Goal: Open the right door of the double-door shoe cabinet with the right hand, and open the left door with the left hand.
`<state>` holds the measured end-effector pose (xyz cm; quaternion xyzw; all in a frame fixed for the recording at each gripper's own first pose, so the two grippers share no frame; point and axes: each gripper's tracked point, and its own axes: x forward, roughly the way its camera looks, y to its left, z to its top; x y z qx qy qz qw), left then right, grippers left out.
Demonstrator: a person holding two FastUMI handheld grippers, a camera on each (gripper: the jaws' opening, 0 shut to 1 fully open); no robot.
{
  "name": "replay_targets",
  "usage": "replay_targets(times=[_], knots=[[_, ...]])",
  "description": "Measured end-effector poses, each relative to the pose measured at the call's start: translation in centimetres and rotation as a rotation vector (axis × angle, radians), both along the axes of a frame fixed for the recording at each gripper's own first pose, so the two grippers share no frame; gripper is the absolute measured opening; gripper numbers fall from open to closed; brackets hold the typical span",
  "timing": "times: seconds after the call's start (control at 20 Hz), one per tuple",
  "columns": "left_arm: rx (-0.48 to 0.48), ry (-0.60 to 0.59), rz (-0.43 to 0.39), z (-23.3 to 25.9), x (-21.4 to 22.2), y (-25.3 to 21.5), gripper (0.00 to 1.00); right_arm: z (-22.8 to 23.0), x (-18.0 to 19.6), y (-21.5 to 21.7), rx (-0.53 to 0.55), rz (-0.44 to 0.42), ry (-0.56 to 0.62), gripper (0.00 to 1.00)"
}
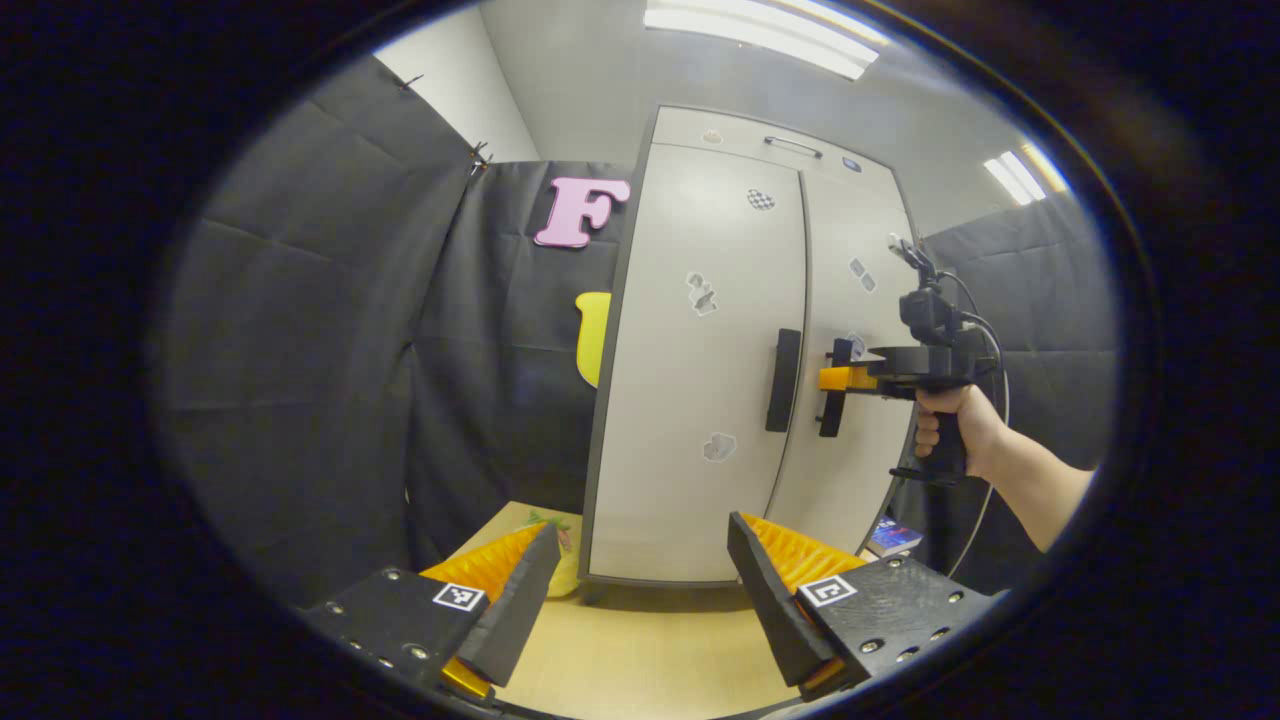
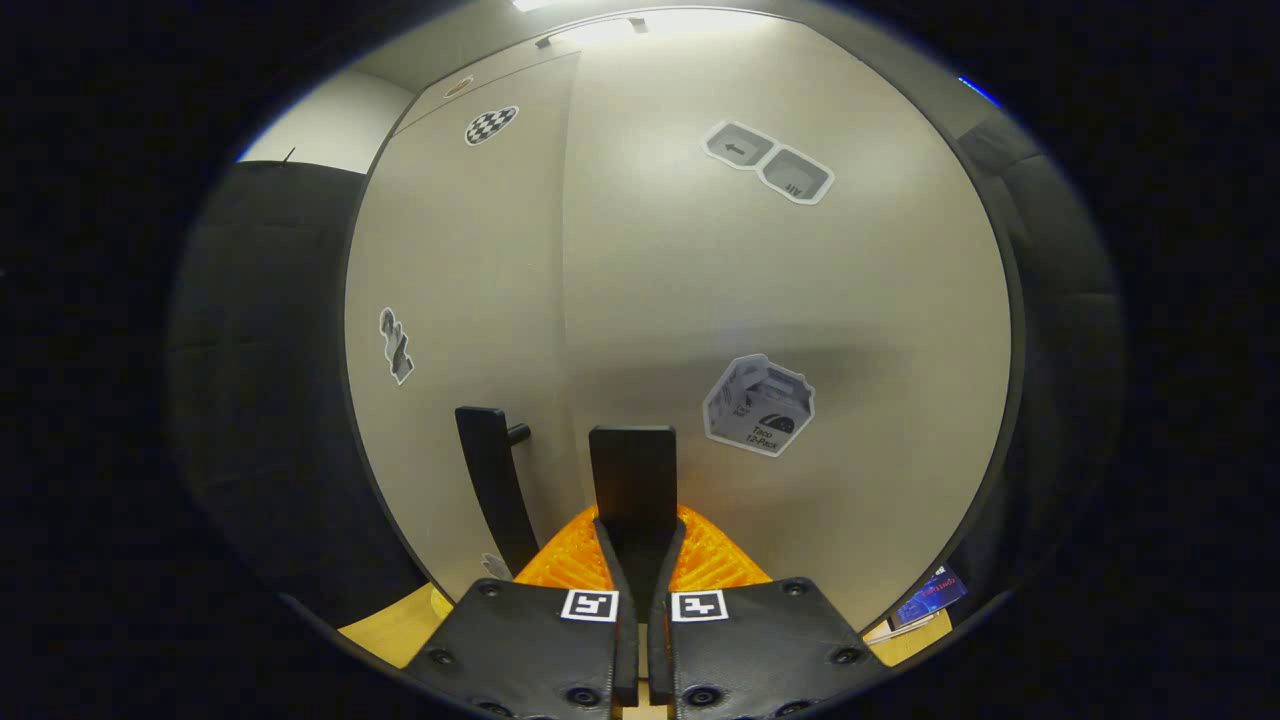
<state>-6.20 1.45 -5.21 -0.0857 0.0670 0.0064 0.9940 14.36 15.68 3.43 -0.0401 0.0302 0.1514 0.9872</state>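
Double-door shoe cabinet [image 1: 700,380]: pale grey, tall, upright on a light wooden floor [image 1: 640,650] against the black cloth wall [image 1: 300,380], both doors shut. Left door [image 1: 700,300] and right door [image 1: 850,480] meet at a vertical centre seam; each carries a black bar handle with its long axis vertical, the left door handle [image 1: 783,380] just beside the right door handle [image 1: 830,390]. Stickers on both doors: a checkered one near the top, box-shaped ones lower down; in the right gripper view one box sticker [image 2: 758,405] bears small print too fine to read reliably. Right gripper [image 2: 637,560]: orange-ribbed fingers pressed onto the right door handle [image 2: 632,480] from both sides, each black finger block carrying a square marker tag. In the left gripper view a hand [image 1: 950,430] holds this tool level at handle height, cable trailing behind. Left gripper [image 1: 640,590]: fingers spread wide, holding nothing, well apart from the cabinet and pointed toward its lower front. A dark blue item [image 1: 893,538] lies at the cabinet's right foot, partly cut off and not identifiable.
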Motion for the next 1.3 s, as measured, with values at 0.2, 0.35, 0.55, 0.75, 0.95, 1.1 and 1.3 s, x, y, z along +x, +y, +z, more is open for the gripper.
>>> replay_targets(times=[0.2,0.35,0.55,0.75,0.95,1.1,1.3], knots=[[0.053,0.02,0.002,-0.5,-1.5,-0.8,0.98,0.3,-1.7,0.0,0.001,0.029,0.0,0.05],[0.056,0.03,0.001,-0.7,-2.2,-1.6,0.99,0.2,-3.3,-0.7,0.016,0.054,0.011,0.05],[0.062,0.043,0.004,-0.8,-3.0,-2.3,0.98,0.2,-5.1,-1.7,0.017,0.08,0.019,0.05],[0.07,0.05,0.003,-0.8,-3.7,-3.2,0.97,0.0,-7.2,-3.2,0.029,0.107,0.04,0.02],[0.056,0.085,-0.017,-2.2,-3.8,-5.0,0.99,0.0,-9.2,-5.0,0.031,0.117,0.043,0.05],[0.04,0.104,-0.047,-2.9,-3.5,-6.6,0.97,0.0,-10.8,-6.7,0.033,0.104,0.036,0.05],[0.017,0.096,-0.097,-2.9,-2.2,-8.6,0.98,0.2,-12.7,-9.6,0.046,0.076,0.031,0.02]])
